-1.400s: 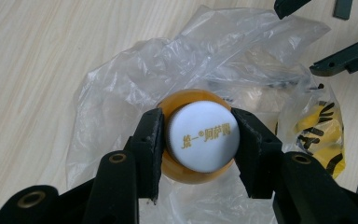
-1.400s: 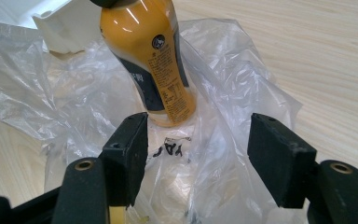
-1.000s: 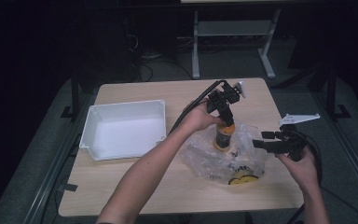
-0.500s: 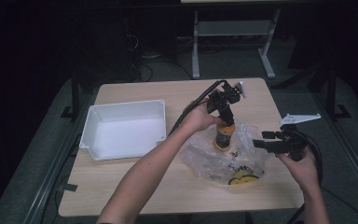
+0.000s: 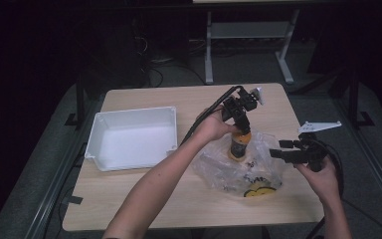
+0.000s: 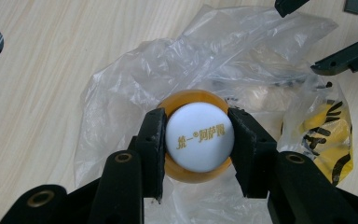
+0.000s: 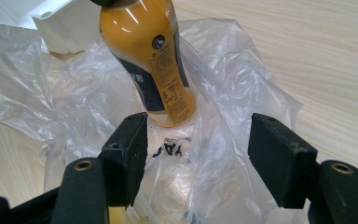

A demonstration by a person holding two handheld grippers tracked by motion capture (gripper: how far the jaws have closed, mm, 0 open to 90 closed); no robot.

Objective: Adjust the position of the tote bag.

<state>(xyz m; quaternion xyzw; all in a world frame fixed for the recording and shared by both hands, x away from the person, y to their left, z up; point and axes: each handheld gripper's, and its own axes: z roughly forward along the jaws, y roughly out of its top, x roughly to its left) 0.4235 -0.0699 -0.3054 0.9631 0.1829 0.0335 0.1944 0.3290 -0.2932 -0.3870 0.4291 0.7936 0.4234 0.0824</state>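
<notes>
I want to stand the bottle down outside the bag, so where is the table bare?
Bare wood lies along the table's near edge, below the white tray, and in the far strip behind the tray. The tray is empty too. The right half is crowded: the plastic bag spreads under the bottle that the left claw grips, with the right claw open beside it.

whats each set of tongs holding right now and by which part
The left tongs clamp the orange bottle by its white cap, one jaw on each side. The right tongs stand open over the plastic bag, holding nothing.
</notes>
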